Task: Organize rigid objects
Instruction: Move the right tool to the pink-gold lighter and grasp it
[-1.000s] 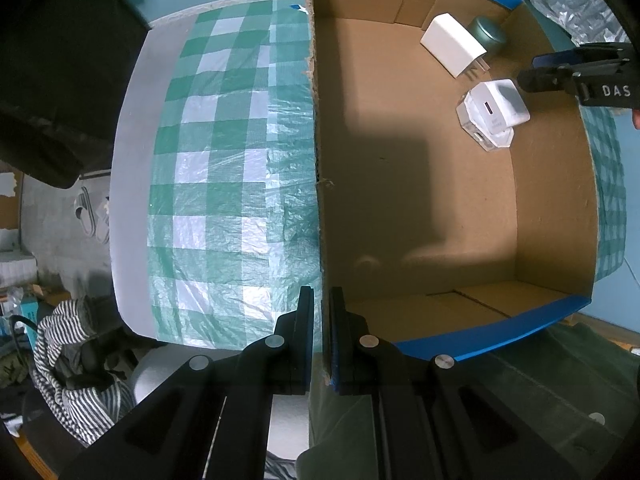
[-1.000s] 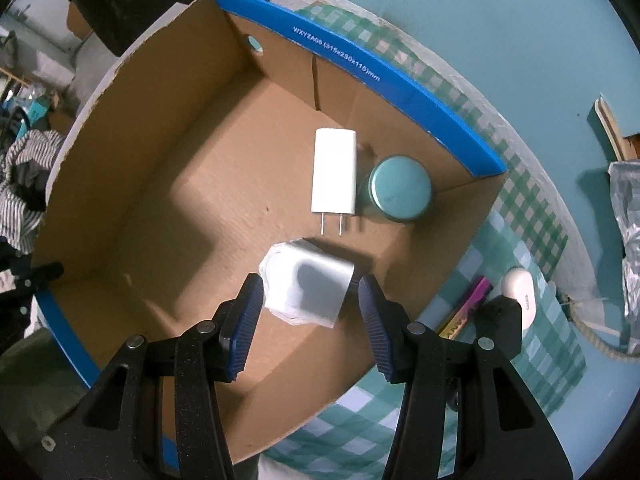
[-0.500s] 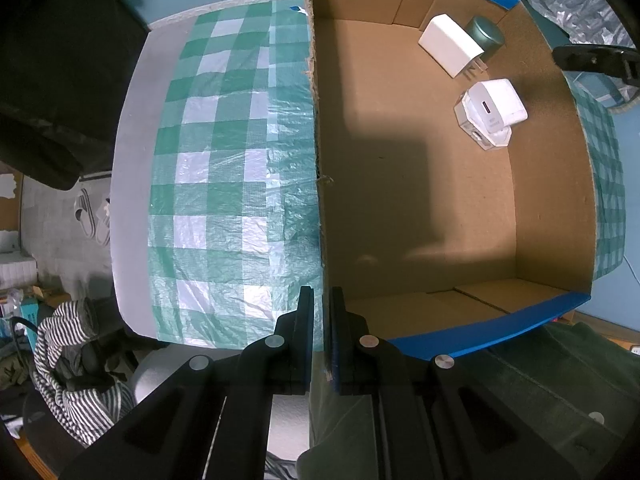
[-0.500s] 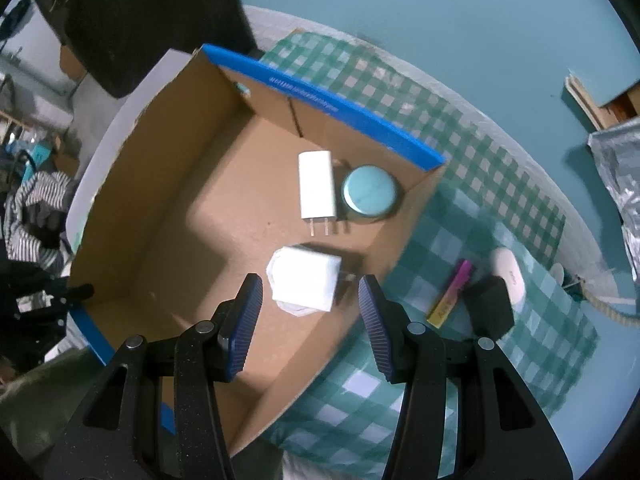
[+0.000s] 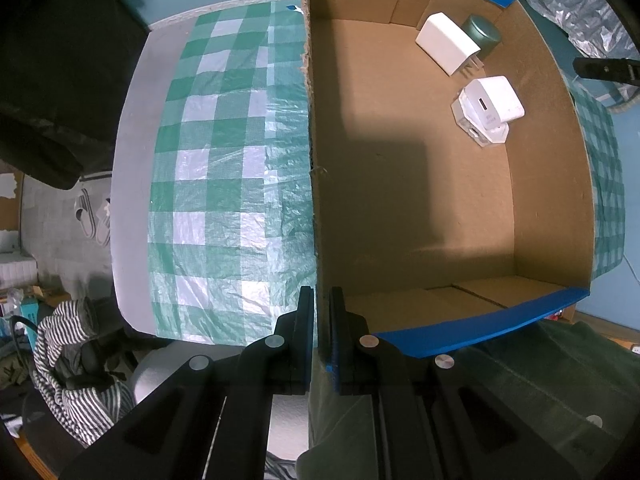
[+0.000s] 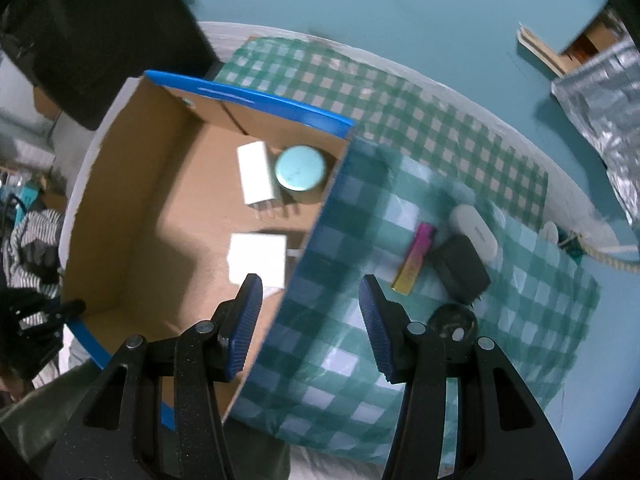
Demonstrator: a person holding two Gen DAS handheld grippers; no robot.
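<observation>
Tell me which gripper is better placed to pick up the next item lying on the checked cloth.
Right. The right gripper is open, empty and near the lighter and black charger. The left gripper is shut on the box wall, apparently steadying it.

Matt brown cardboard box (image 5: 420, 184) – frayed edge; glossy crinkled plastic cloth (image 5: 224, 184); smooth white plastic chargers (image 5: 490, 108).

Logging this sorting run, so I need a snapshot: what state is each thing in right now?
Cardboard box: open-topped, side wall clamped.
Left gripper: shut on the box wall.
Right gripper: open, empty.
Flat white charger: lying in box, prongs out.
Square white charger: lying in box.
Round teal tin: in box, lid on.
Pink-gold lighter: on the cloth, outside.
Black charger: on the cloth, outside.
White case: closed, outside.
</observation>
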